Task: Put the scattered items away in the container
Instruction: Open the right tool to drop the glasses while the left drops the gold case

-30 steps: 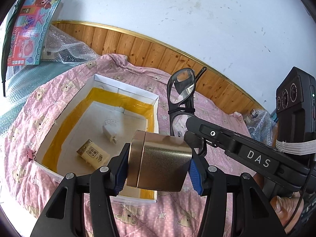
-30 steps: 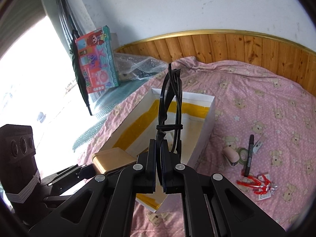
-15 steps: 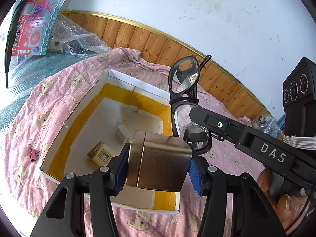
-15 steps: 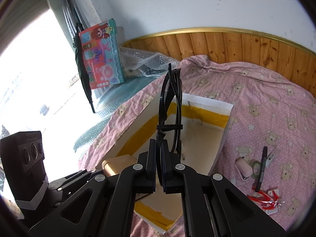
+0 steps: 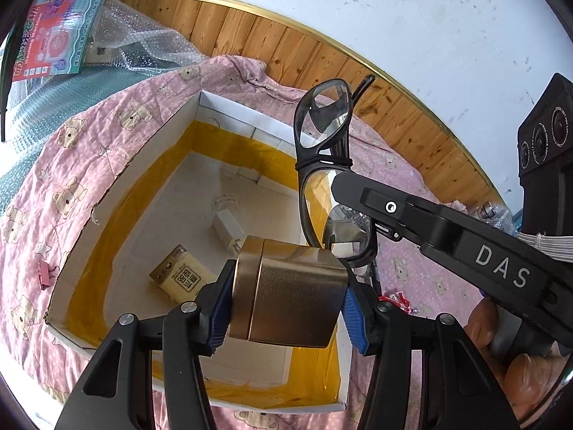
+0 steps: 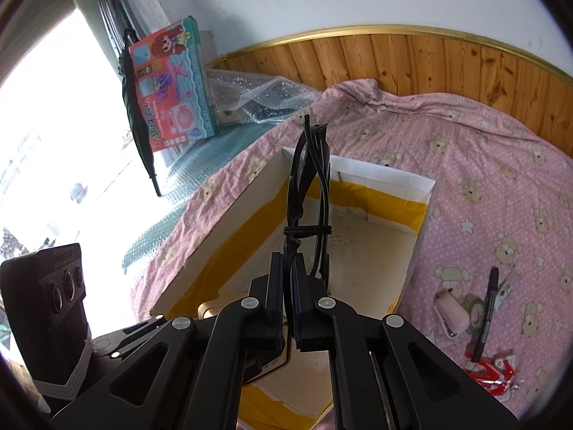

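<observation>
While the left gripper [image 5: 286,304] clamps a brushed-gold metal tin [image 5: 290,294] above the yellow-taped cardboard box [image 5: 118,179], the right gripper [image 6: 287,308] pinches folded black-framed glasses [image 6: 308,186], their arms bound by a black band, over that box.

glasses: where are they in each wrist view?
Left wrist: glasses right of centre, lenses face-on, pinched at the lower lens by the right gripper that enters from the right.
Right wrist: glasses at centre, edge-on, rising from the shut right gripper.
Shared landmark: the yellow-taped box beneath them in both.
</observation>
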Tool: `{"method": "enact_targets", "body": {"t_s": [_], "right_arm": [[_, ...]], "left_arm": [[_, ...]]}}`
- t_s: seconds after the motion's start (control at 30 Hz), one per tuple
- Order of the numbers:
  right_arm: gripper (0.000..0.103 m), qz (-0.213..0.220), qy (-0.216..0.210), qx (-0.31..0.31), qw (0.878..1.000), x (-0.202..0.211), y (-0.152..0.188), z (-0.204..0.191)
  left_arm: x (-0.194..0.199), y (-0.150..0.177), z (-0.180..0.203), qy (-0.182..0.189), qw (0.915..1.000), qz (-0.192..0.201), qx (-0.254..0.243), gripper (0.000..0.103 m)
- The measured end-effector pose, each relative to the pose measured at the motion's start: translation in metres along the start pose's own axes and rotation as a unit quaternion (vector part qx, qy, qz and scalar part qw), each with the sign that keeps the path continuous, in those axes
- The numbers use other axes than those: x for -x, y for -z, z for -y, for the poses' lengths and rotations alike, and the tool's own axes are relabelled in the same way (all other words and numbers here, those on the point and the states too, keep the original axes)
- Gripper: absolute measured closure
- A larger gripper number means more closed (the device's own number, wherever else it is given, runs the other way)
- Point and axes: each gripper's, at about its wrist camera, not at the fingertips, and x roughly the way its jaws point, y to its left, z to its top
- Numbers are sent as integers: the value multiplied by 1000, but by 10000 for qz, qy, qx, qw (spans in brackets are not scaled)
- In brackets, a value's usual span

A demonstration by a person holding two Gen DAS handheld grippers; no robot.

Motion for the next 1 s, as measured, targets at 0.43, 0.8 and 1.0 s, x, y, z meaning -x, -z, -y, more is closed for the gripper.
{"method": "enact_targets", "body": {"t_s": [0.43,0.8,1.0], "right_arm": [[98,-145,40,8,9999,-29,-14,16],[72,-269,166,-436,9985,-54,-22,54],[73,-362,54,-601,9975,-59,-19,62]], "left_arm": [[-29,-16,-10,-17,9997,-181,169,48],[-63,-24,-30,57,9970,-636,444,47],[-51,-23,-55,-3,9954,-582,760,47]]}}
